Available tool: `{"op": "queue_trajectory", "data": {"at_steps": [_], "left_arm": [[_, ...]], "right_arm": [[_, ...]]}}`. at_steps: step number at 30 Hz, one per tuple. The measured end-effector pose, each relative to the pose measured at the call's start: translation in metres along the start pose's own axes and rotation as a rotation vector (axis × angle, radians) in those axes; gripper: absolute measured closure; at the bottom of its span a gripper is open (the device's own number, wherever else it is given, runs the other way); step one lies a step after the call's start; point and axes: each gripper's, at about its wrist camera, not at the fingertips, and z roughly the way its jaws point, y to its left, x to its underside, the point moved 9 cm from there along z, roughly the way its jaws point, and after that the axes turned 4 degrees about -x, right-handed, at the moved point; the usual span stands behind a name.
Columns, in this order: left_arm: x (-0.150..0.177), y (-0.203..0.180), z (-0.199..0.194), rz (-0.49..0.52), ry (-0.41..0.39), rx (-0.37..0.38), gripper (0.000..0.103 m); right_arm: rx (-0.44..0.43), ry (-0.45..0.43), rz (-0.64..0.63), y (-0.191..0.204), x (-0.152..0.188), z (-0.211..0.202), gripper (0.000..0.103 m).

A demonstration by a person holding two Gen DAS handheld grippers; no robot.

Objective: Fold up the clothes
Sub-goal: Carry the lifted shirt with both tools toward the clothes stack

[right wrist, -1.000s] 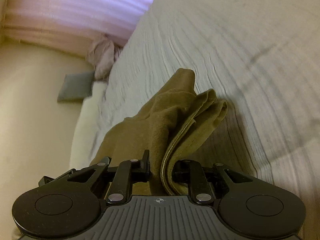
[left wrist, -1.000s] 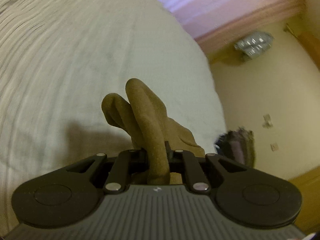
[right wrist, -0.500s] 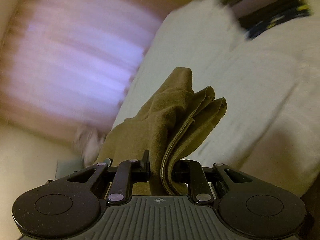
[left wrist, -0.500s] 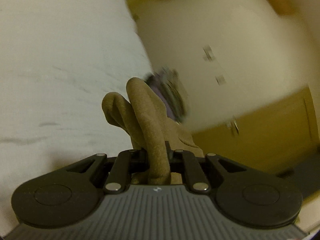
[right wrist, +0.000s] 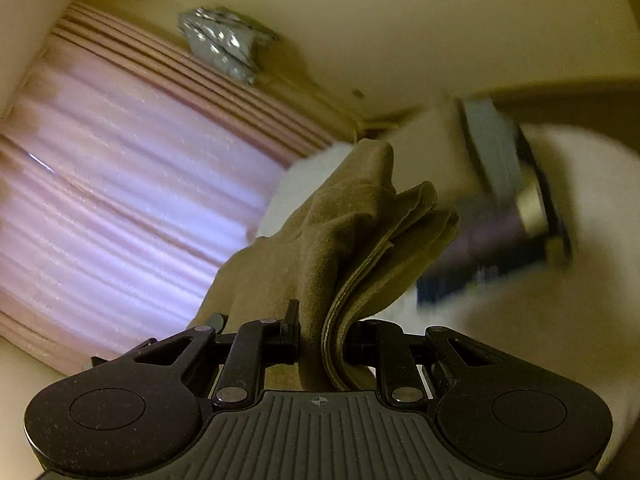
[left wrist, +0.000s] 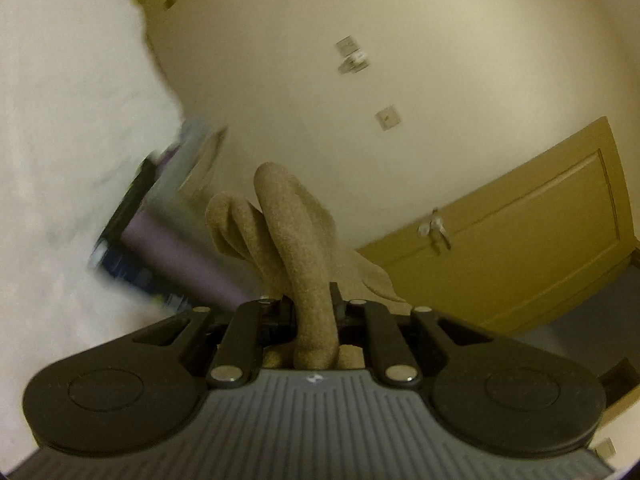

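Bed [left wrist: 60,160] behind; both grippers clamp brown garment [left wrist: 296,248]

Both views are dimly lit with a warm yellow cast. The brightest area is the pink curtain [right wrist: 120,184], lit from behind. Strong barrel distortion is seen toward the dark corners. The stacked items [left wrist: 160,240] beside the white bed [left wrist: 60,140] are smeared by motion blur in both views.
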Motion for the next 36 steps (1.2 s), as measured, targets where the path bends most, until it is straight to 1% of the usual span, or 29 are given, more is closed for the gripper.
{"op": "queue_trajectory", "data": {"at_steps": [2, 4, 6, 10, 12, 14, 17, 22, 24, 27, 28, 29, 30, 31, 33, 34, 36], "left_arm": [[-0.041, -0.011, 0.039, 0.028, -0.031, 0.01, 0.094], [-0.072, -0.018, 0.07, 0.054, -0.064, 0.019, 0.093], [-0.092, -0.017, 0.09, 0.066, -0.086, 0.021, 0.093], [-0.108, 0.007, 0.125, 0.058, -0.074, 0.002, 0.093], [-0.116, 0.019, 0.143, 0.054, -0.067, -0.008, 0.093], [-0.117, 0.036, 0.157, 0.033, -0.051, -0.023, 0.093], [-0.116, 0.059, 0.176, 0.027, -0.029, -0.048, 0.093], [-0.107, 0.092, 0.2, 0.027, 0.007, -0.086, 0.093], [-0.104, 0.106, 0.211, 0.038, 0.02, -0.114, 0.091], [-0.104, 0.122, 0.222, 0.034, 0.032, -0.157, 0.079], [-0.106, 0.125, 0.221, 0.034, 0.025, -0.171, 0.074], [-0.108, 0.126, 0.219, 0.034, 0.017, -0.185, 0.074], [-0.112, 0.126, 0.217, 0.047, 0.003, -0.202, 0.074], [-0.118, 0.125, 0.21, 0.064, -0.018, -0.236, 0.073], [-0.127, 0.122, 0.193, 0.082, -0.075, -0.31, 0.073], [-0.132, 0.12, 0.183, 0.09, -0.104, -0.347, 0.074], [-0.137, 0.111, 0.171, 0.105, -0.132, -0.393, 0.079]], "right_arm": [[-0.02, -0.022, -0.037, -0.003, -0.044, 0.015, 0.085], [-0.041, -0.043, -0.07, -0.004, -0.082, 0.03, 0.085], [-0.064, -0.056, -0.093, -0.007, -0.105, 0.046, 0.085], [-0.072, -0.048, -0.098, -0.033, -0.128, 0.081, 0.085], [-0.067, -0.035, -0.081, -0.049, -0.131, 0.096, 0.085], [-0.063, -0.019, -0.047, -0.07, -0.131, 0.11, 0.085], [-0.055, -0.003, -0.025, -0.096, -0.13, 0.125, 0.085], [-0.01, 0.015, 0.007, -0.134, -0.126, 0.142, 0.085], [0.016, 0.015, 0.008, -0.149, -0.123, 0.147, 0.085], [0.07, 0.004, 0.03, -0.168, -0.117, 0.152, 0.084], [0.086, -0.005, 0.033, -0.169, -0.115, 0.151, 0.076], [0.105, -0.014, 0.029, -0.169, -0.115, 0.149, 0.066], [0.125, -0.02, 0.017, -0.167, -0.115, 0.146, 0.061], [0.151, -0.027, -0.003, -0.164, -0.116, 0.141, 0.056], [0.217, -0.048, -0.063, -0.156, -0.12, 0.129, 0.055], [0.251, -0.071, -0.106, -0.149, -0.123, 0.123, 0.055], [0.317, -0.13, -0.197, -0.133, -0.131, 0.11, 0.055]]}}
